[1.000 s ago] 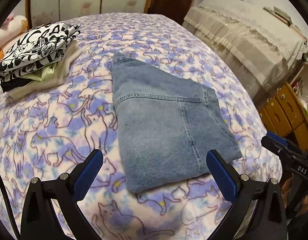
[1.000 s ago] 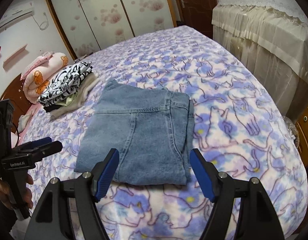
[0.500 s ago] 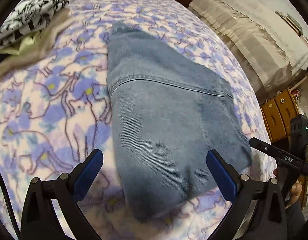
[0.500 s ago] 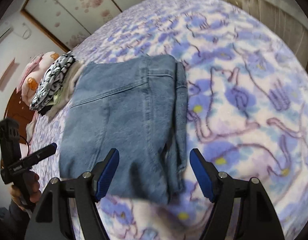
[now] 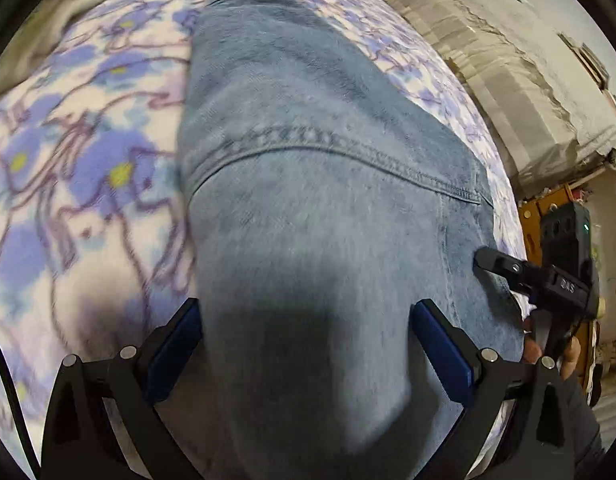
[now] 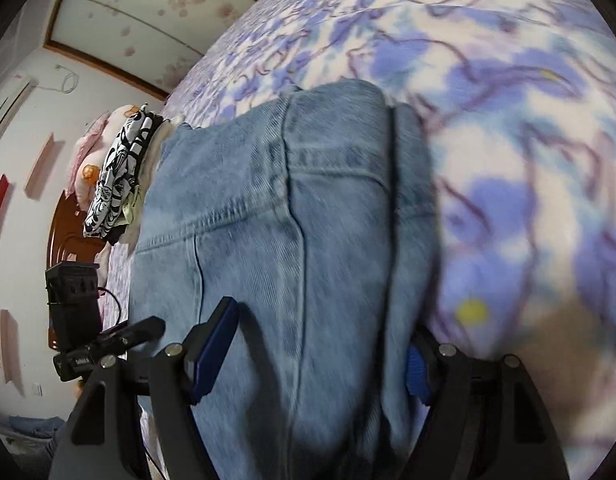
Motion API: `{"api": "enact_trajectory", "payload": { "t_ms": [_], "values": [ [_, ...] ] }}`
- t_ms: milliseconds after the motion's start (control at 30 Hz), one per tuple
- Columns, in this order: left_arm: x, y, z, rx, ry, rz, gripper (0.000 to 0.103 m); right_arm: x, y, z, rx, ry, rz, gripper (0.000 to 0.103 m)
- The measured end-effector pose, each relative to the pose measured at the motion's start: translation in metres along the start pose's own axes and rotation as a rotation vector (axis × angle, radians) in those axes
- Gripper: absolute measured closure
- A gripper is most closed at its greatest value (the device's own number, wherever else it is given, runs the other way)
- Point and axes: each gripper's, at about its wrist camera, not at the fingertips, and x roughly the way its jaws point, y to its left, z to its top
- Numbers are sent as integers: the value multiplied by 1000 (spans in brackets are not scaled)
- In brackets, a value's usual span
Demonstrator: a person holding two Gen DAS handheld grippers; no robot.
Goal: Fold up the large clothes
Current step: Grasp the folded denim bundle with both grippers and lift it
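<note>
so one pair of folded jeans (image 5: 327, 208) lies on the bed (image 5: 68, 160), near its front edge, on a blanket printed with purple cat outlines and yellow dots. two grippers are in view. the left gripper (image 5: 306, 344) is low over the near end of the denim with its jaws spread wide, one blue pad (image 5: 176, 350) just off the jeans' left edge over the blanket, the other over the cloth; whether the pads touch the fabric cannot be told. the right gripper (image 6: 319, 354) also has its jaws spread apart, straddling the folded right-hand edge of the jeans, not pinching. seen from the left wrist, its black body carries white letters reading "das". one stack of folded clothes (image 6: 120, 184), topped by a black-and-white printed piece, sits toward the bed's far left corner; its print is too small to read.
</note>
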Motion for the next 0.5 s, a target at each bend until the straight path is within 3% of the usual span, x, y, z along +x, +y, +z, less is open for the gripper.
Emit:
{"api": "enact_trajectory", "payload": {
  "t_ms": [233,333,500],
  "values": [
    [10,1,12,43,4,-36,4,15,11,3,-103,6,-52,40],
    [12,-3,14,57,2,-10,11,12,6,2,-59,-16,-34,50],
    [7,-12,16,58,-2,18,32,10,17,2,-21,-27,-77,68]
  ]
}}
